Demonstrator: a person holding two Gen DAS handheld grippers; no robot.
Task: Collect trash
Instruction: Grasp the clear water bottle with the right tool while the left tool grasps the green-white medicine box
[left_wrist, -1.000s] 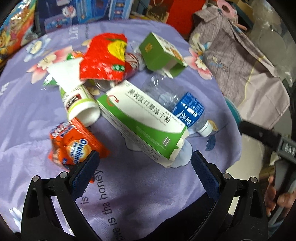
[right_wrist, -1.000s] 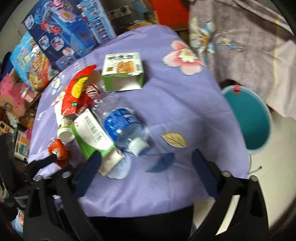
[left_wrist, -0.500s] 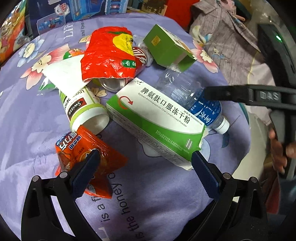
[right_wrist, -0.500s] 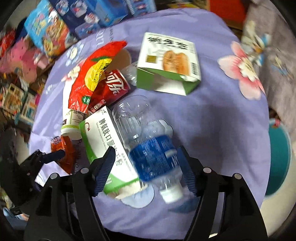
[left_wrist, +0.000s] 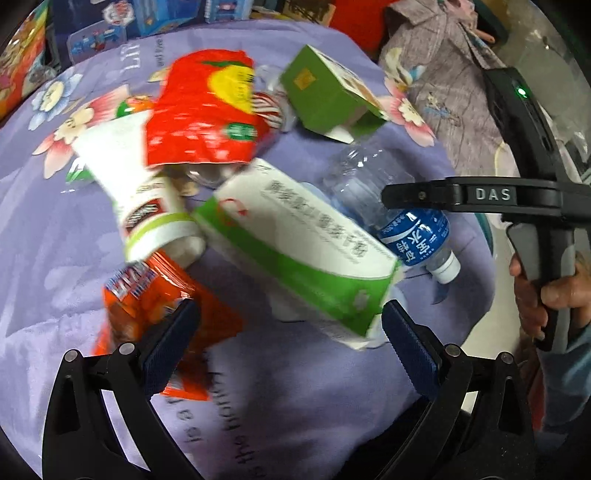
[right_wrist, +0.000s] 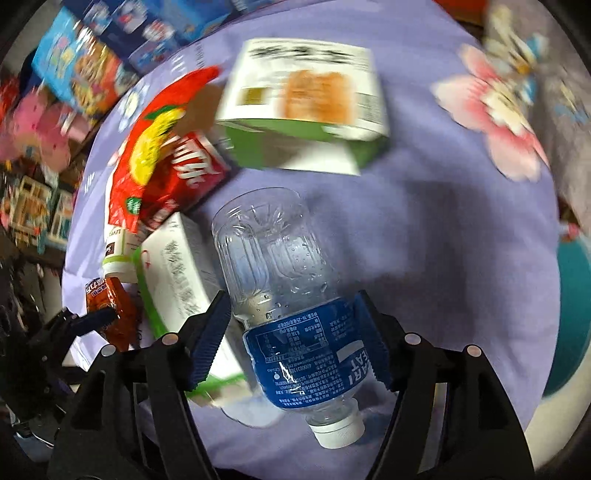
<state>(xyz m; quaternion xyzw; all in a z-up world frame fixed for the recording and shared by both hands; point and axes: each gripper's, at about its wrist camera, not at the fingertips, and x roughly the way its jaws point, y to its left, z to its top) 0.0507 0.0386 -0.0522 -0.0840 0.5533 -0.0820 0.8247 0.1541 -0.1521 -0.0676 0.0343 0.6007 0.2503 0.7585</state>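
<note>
The right gripper (right_wrist: 291, 328) straddled the bottle (right_wrist: 280, 288) at six o'clock, pads not clearly touching. The left gripper (left_wrist: 288, 332) gaped wide, box (left_wrist: 295, 243) at twelve o'clock.

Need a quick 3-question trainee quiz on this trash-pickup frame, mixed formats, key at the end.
1. True or false: the right hand-held gripper straddles the plastic bottle at its blue label.
2. Which item lies between the left hand-held gripper fingers? A) green-and-white carton B) soda can C) red snack bag
3. Fill in: the bottle's cap is ____ in colour.

Key: 1 true; 2 A; 3 white.
</note>
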